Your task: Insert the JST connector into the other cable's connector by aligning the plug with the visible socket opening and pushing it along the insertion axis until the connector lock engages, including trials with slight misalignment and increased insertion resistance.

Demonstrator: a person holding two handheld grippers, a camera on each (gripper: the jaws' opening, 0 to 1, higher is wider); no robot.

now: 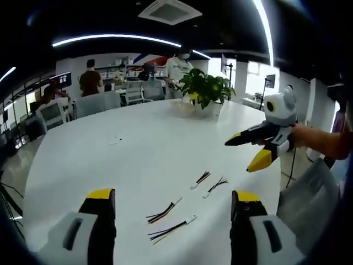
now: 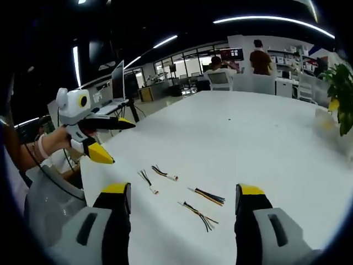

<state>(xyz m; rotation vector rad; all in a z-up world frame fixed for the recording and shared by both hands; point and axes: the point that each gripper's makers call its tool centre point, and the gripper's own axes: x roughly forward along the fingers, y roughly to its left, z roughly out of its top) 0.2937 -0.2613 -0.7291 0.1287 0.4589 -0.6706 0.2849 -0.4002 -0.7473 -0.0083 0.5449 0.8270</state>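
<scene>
Several short JST cables with white connectors lie loose on the white table (image 1: pixel 138 143). In the left gripper view one pair (image 1: pixel 208 183) lies further off and another pair (image 1: pixel 168 221) nearer, all between and ahead of my left gripper's (image 1: pixel 172 196) open, empty jaws. My right gripper (image 1: pixel 246 150) hangs open above the table's right edge, held by a hand. In the right gripper view the cables (image 2: pixel 164 173) (image 2: pixel 201 212) lie just ahead of my open right gripper (image 2: pixel 183 190). The left gripper (image 2: pixel 118 143) hovers open at the left, above the table edge.
A potted plant (image 1: pixel 207 88) stands at the far side of the table (image 2: pixel 265 132). A grey chair back (image 1: pixel 309 193) sits by the near edge. Desks, chairs and several people fill the room behind.
</scene>
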